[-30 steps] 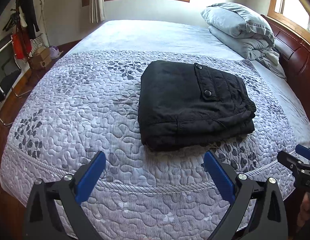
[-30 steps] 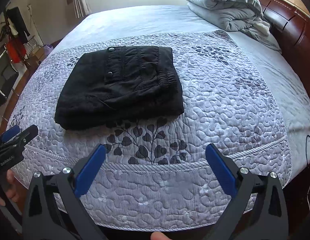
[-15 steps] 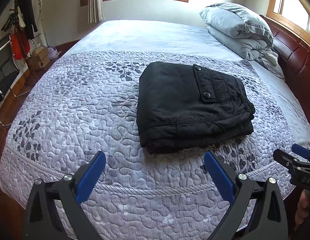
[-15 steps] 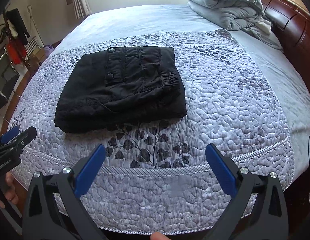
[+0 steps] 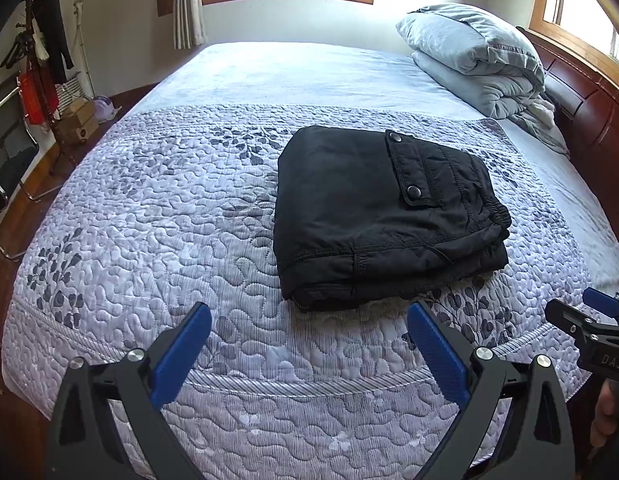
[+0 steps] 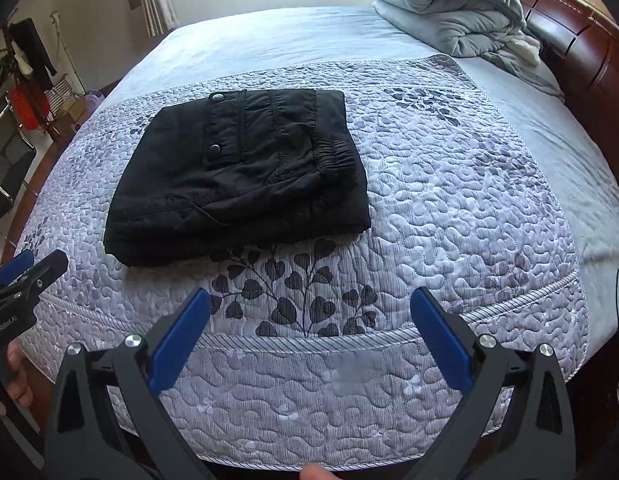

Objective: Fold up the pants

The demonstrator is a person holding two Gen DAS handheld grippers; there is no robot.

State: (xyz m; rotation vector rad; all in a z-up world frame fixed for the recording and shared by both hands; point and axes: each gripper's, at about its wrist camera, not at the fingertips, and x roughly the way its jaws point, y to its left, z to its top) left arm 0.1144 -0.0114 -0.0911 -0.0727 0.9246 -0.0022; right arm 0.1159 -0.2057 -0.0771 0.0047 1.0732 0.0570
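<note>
Pants (image 5: 383, 216), black and already folded into a thick rectangular stack, lie on the quilted bedspread (image 5: 157, 216) near the middle of the bed's foot end. On top I see a buttoned flap with two snaps, and the gathered waistband bunches at the stack's right edge. The layered fold edge faces me.

Neither of my tongs touches the cloth. My left gripper (image 5: 309, 350) hovers over the bedspread just short of the stack's near edge, its blue pads spread wide with nothing between them. My right gripper (image 6: 309, 334) hangs over the leaf print on the bedspread, likewise released and empty; the stack sits ahead of it and to the left. Each tool shows at the margin of the other's view, with part of my hand (image 6: 13, 376) wrapped on the left handle.

Farther up the bed, a rolled grey duvet (image 5: 477, 60) rests against the dark wooden headboard (image 5: 589, 112). A clothes rack (image 5: 41, 64) stands by the left wall.
</note>
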